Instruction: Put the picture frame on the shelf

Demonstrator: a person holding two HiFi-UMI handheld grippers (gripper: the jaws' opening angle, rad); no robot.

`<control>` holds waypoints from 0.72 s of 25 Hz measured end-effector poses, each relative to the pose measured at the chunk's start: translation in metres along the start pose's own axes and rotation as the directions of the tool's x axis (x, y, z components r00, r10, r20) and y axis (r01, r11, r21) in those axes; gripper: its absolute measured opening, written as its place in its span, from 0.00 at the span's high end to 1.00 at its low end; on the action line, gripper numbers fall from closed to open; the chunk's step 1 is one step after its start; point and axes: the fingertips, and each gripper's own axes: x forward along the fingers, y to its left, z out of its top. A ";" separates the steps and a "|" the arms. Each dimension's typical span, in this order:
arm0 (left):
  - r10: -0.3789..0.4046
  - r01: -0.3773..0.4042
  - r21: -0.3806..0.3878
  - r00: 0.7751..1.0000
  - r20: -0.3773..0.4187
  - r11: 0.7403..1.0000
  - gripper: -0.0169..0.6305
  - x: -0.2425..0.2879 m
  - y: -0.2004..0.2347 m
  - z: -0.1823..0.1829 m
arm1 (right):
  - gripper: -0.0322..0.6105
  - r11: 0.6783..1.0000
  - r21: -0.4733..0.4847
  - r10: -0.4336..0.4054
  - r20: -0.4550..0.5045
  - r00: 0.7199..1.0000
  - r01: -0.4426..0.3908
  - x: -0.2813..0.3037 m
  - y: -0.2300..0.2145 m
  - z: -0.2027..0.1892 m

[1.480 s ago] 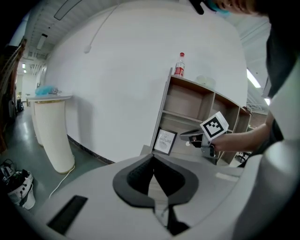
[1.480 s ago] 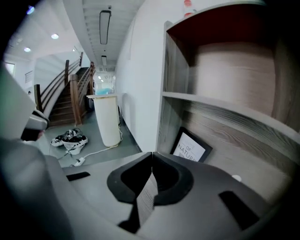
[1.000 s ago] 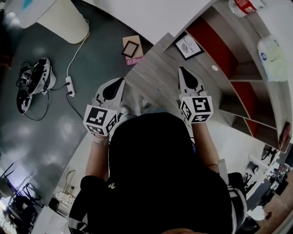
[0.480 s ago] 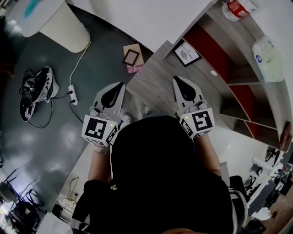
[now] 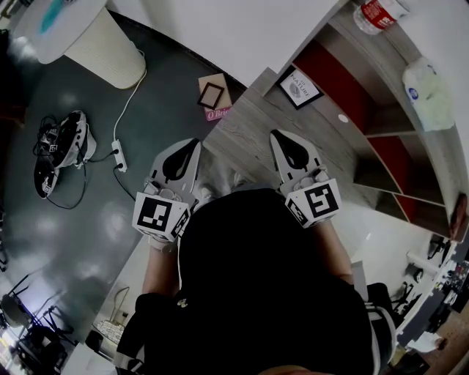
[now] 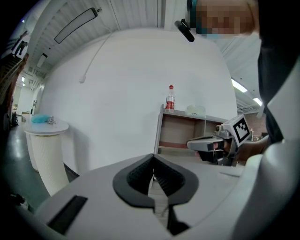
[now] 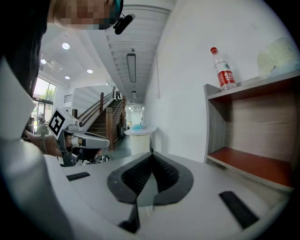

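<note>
A black picture frame [image 5: 300,86] with a white print stands in the lowest compartment of the grey shelf [image 5: 253,121]. A second, dark frame [image 5: 211,95] lies on the floor on a pink box beside the shelf's end. My left gripper [image 5: 194,142] hovers over the shelf's near corner, shut and empty. My right gripper [image 5: 275,135] is held over the shelf's side board, short of the standing frame, also shut with nothing in it. In the left gripper view the jaws [image 6: 153,157] meet; the right gripper view shows its jaws [image 7: 151,154] pressed together.
A red-labelled bottle [image 5: 377,11] and a white bag [image 5: 429,88] sit on the shelf top. On the dark floor are a white round pedestal [image 5: 102,47], a power strip [image 5: 117,155] with its cord, and a headset [image 5: 62,143].
Both grippers stay shut. The right gripper has drawn back a little from the shelf and turned slightly left; the left one has barely moved.
</note>
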 end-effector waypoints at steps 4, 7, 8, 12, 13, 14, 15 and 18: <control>-0.003 0.003 -0.006 1.000 0.002 1.000 0.96 0.000 -0.002 -0.002 | 0.95 1.000 0.014 -0.004 -0.007 1.000 0.005 -0.002 0.000 -0.005; -0.002 0.002 -0.005 1.000 0.005 1.000 0.96 0.000 -0.003 -0.002 | 0.95 1.000 0.021 -0.009 -0.010 1.000 0.009 -0.004 0.000 -0.007; -0.005 0.005 -0.002 1.000 0.006 1.000 0.96 0.000 -0.004 -0.002 | 0.95 1.000 0.021 -0.012 -0.011 1.000 0.012 -0.005 0.000 -0.008; -0.017 0.017 0.011 1.000 0.003 1.000 0.96 -0.001 -0.006 -0.003 | 0.95 1.000 0.015 -0.023 -0.015 1.000 0.023 -0.006 0.000 -0.011; -0.019 0.019 0.013 1.000 0.001 1.000 0.96 0.000 -0.007 -0.003 | 0.95 1.000 0.014 -0.025 -0.018 1.000 0.025 -0.006 0.000 -0.012; -0.020 0.020 0.012 1.000 -0.002 1.000 0.96 0.000 -0.008 -0.004 | 0.95 1.000 0.014 -0.026 -0.020 0.999 0.026 -0.007 0.000 -0.013; -0.020 0.021 0.011 1.000 -0.006 1.000 0.96 0.000 -0.008 -0.005 | 0.95 1.000 0.015 -0.027 -0.022 0.999 0.027 -0.007 0.000 -0.014; -0.020 0.020 0.012 1.000 -0.016 1.000 0.96 0.001 -0.010 -0.007 | 0.95 0.999 0.019 -0.027 -0.028 0.999 0.028 -0.007 0.001 -0.016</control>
